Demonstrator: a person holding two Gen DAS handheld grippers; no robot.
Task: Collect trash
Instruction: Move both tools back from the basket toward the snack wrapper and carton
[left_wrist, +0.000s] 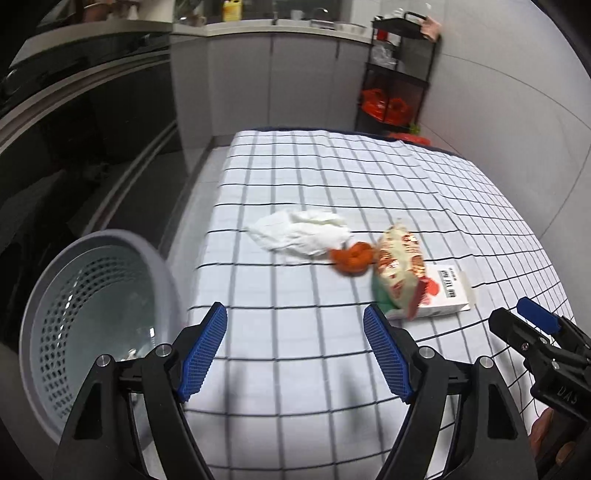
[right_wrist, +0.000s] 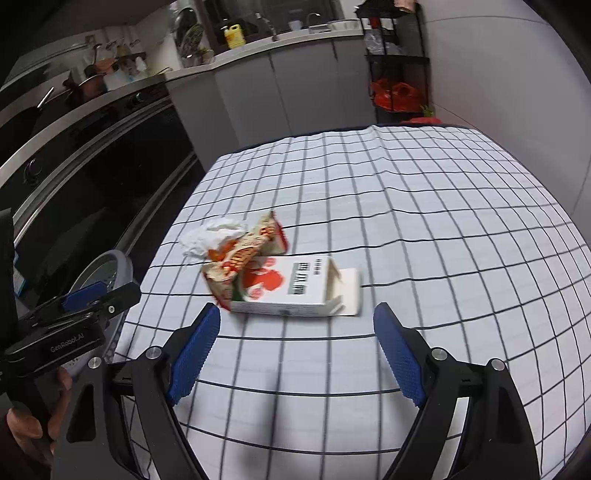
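Note:
Trash lies on a table with a checked cloth (left_wrist: 332, 177): a crumpled white tissue (left_wrist: 299, 234), an orange peel (left_wrist: 351, 258), a snack wrapper (left_wrist: 397, 269) and a white carton with red print (left_wrist: 447, 293). The carton (right_wrist: 295, 290), wrapper (right_wrist: 247, 254) and tissue (right_wrist: 214, 232) also show in the right wrist view. My left gripper (left_wrist: 295, 350) is open and empty, short of the trash. My right gripper (right_wrist: 297, 358) is open and empty, just before the carton. A grey perforated bin (left_wrist: 92, 325) stands off the table's left edge.
Dark oven fronts (right_wrist: 85, 155) run along the left. Grey cabinets with a worktop (left_wrist: 273, 66) stand at the back. A black rack with red bags (left_wrist: 395, 92) is at the back right by the wall. The bin's rim (right_wrist: 118, 266) shows behind my left gripper.

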